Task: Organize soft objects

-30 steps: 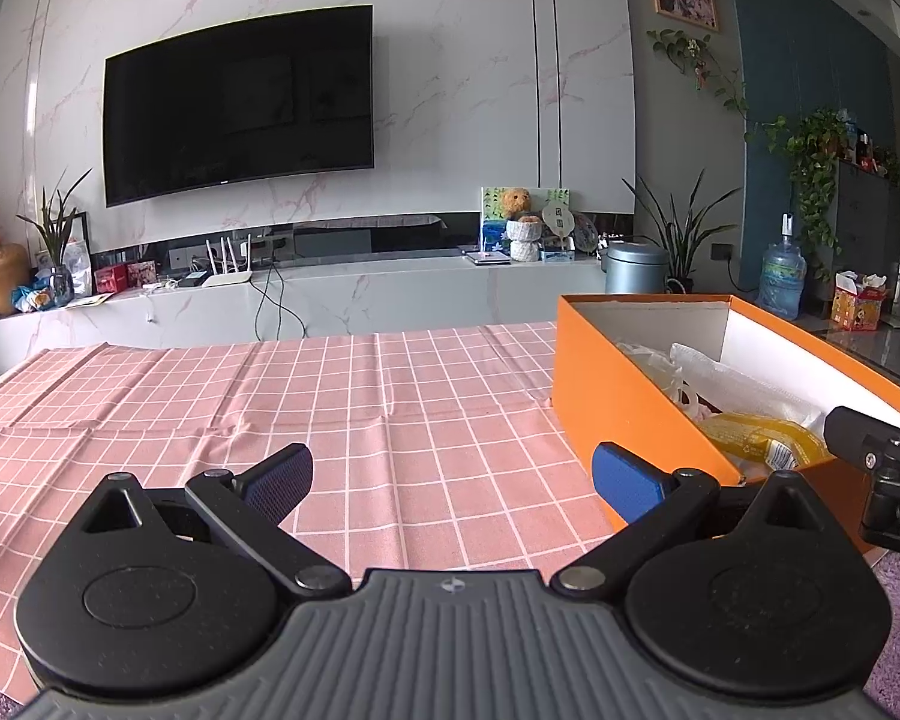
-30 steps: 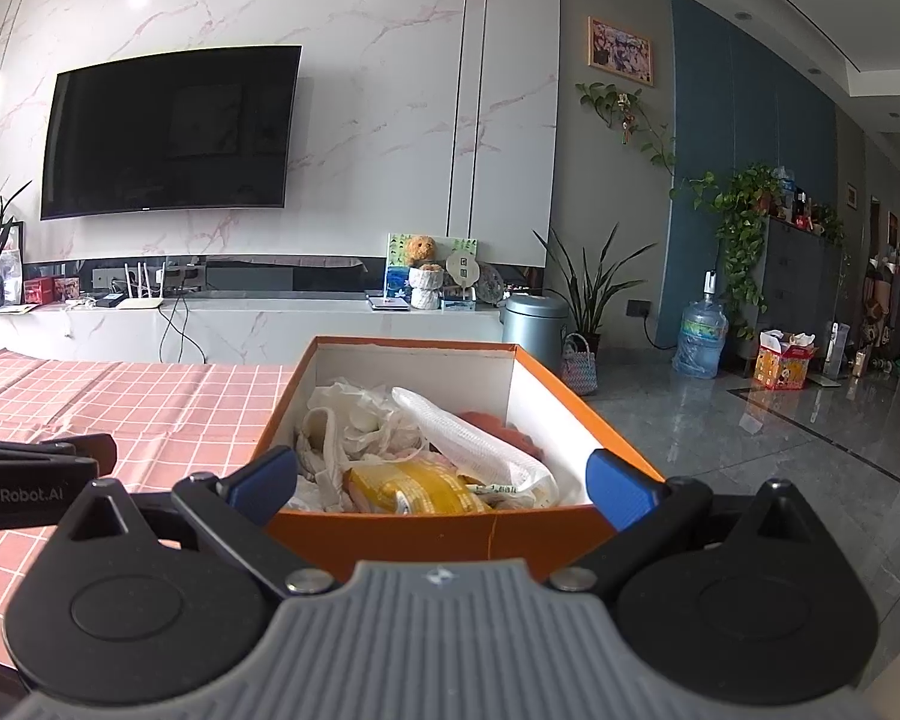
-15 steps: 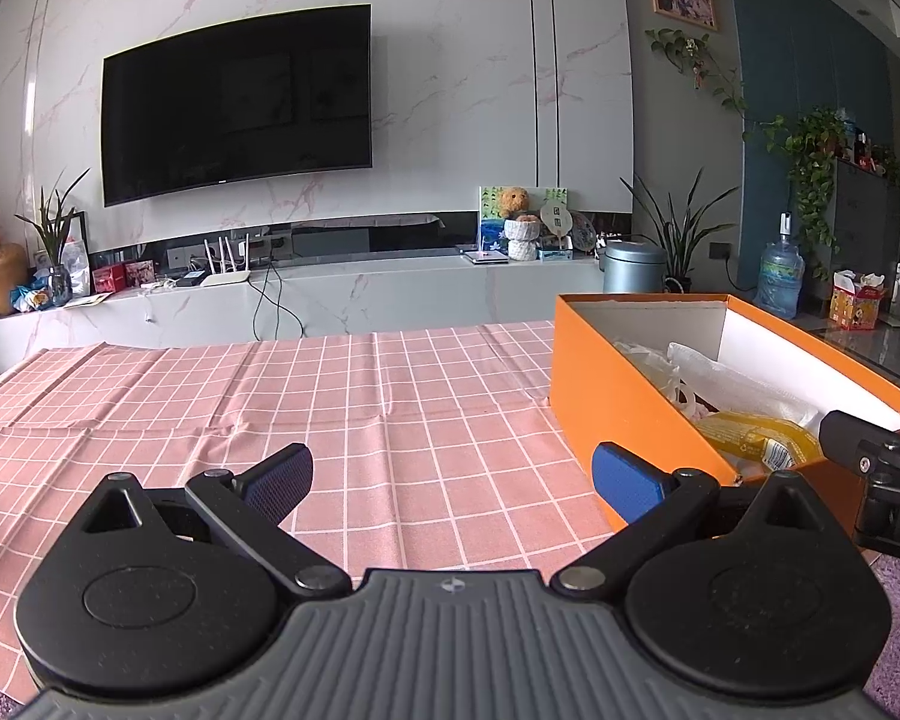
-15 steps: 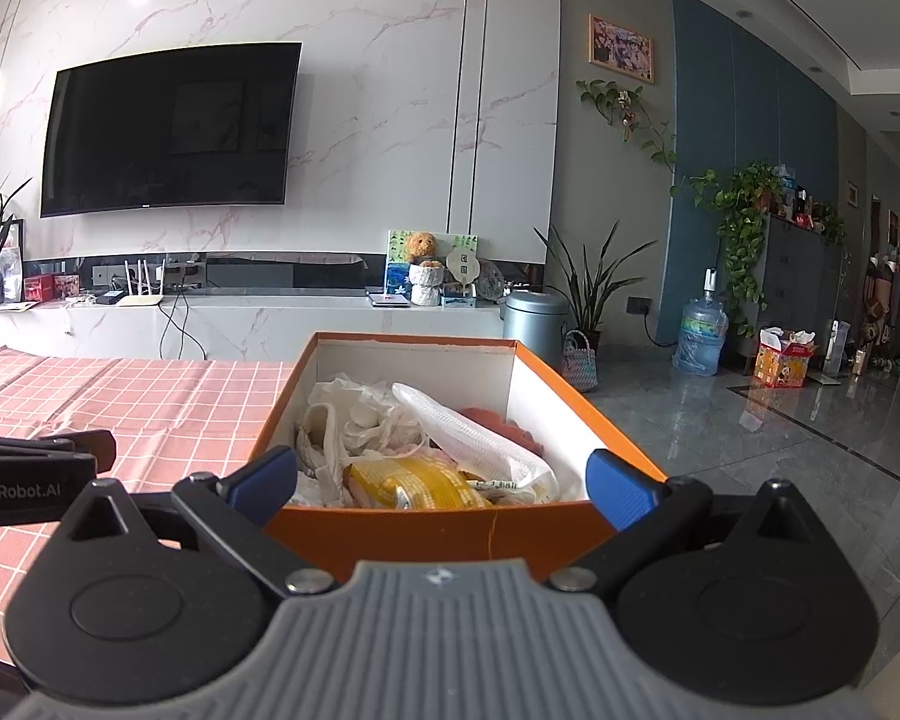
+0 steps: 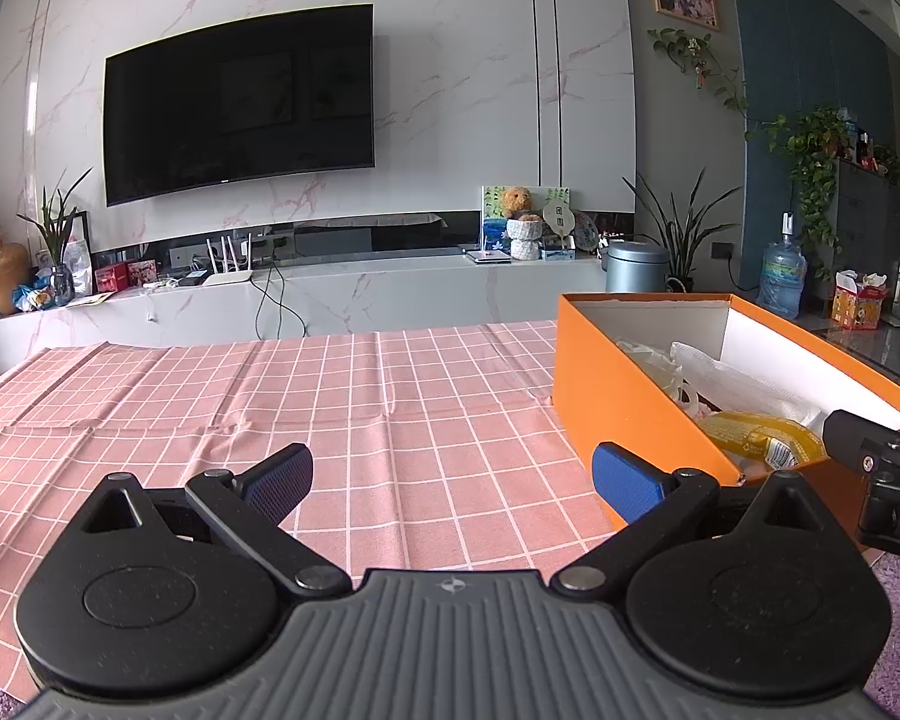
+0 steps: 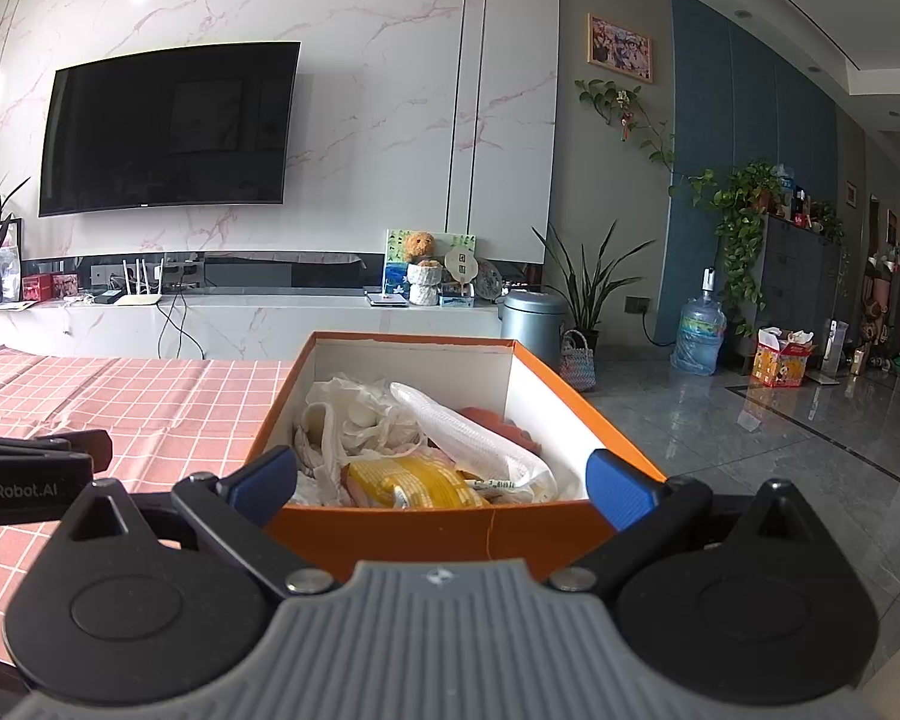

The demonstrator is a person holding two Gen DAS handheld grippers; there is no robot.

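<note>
An orange box (image 6: pixel 426 531) with white inner walls stands on the pink checked tablecloth (image 5: pixel 330 396); it also shows in the left wrist view (image 5: pixel 618 396). Inside lie white plastic bags (image 6: pixel 360 414), a clear ribbed bag (image 6: pixel 468 432), a yellow packet (image 6: pixel 414 480) and something reddish (image 6: pixel 498 420). My right gripper (image 6: pixel 441 480) is open and empty, its fingertips level with the box's near wall. My left gripper (image 5: pixel 453 477) is open and empty over the cloth, left of the box.
A white TV bench (image 5: pixel 342 300) with a router, boxes and a teddy bear stands behind the table under a wall TV (image 5: pixel 240 102). A metal bin (image 6: pixel 534 324), plants and a water bottle (image 6: pixel 699 336) stand on the tiled floor at the right.
Both grippers have stayed nearly still and open. The right gripper drifts very slightly relative to the box.
</note>
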